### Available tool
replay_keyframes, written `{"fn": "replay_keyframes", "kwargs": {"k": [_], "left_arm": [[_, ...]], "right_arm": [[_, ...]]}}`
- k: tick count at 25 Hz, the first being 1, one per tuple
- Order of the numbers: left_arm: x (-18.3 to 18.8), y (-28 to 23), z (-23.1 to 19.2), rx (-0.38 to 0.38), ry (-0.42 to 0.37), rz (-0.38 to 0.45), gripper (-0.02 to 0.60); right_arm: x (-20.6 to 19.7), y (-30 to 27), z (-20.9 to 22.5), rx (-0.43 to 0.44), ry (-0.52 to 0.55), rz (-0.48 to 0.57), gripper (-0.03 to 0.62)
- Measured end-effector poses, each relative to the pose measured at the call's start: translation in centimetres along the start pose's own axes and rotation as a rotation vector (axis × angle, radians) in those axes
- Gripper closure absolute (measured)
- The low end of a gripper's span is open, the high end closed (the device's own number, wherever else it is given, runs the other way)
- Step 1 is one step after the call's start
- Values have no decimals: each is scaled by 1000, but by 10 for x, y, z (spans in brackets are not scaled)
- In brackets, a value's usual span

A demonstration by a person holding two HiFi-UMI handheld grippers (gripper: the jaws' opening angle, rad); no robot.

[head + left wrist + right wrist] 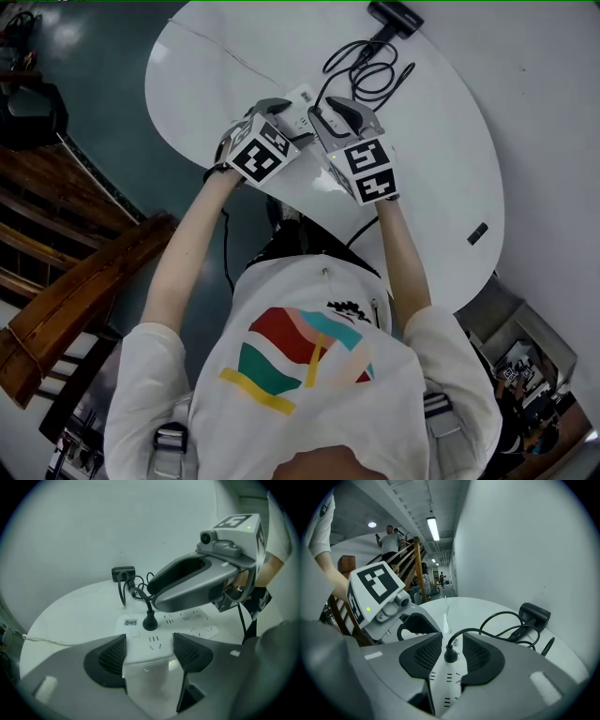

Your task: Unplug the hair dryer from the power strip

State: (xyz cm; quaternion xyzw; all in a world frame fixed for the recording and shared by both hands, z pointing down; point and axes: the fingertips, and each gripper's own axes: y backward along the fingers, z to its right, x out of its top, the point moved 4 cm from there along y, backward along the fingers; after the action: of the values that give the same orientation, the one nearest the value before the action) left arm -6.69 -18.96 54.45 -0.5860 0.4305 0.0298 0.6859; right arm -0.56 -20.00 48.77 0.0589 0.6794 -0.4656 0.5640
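The left gripper [150, 649] pinches the power strip's [190, 620] near end, while the right gripper [451, 645], jaws spread around the plug [449, 656], should next close and pull up.

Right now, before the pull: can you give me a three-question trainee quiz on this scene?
1. Which gripper has the plug between its jaws: A left, B right?
2. True or false: the plug is already out of the power strip.
3. Fill in: the plug's cable ends at the ____.
Key: 1 B, the right gripper, with its jaws open. 2 false. 3 hair dryer.
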Motion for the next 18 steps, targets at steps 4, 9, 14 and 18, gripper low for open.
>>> {"fn": "replay_keyframes", "kwargs": {"k": [4,9,14,18], "left_arm": [[1,0,-2,6,1,-5,267],[1,-1,1,4,10,-12,268],[3,-1,-3,8,11,-31,270],[2,-1,-2,8,11,-50,270]], "right_arm": [[-9,-18,2,10,3,-25,457],[-14,-27,1,17,21,-1,497],[-19,-37,-4,17,108,-31,520],[-20,-36,-5,3,138,-8,520]]}}
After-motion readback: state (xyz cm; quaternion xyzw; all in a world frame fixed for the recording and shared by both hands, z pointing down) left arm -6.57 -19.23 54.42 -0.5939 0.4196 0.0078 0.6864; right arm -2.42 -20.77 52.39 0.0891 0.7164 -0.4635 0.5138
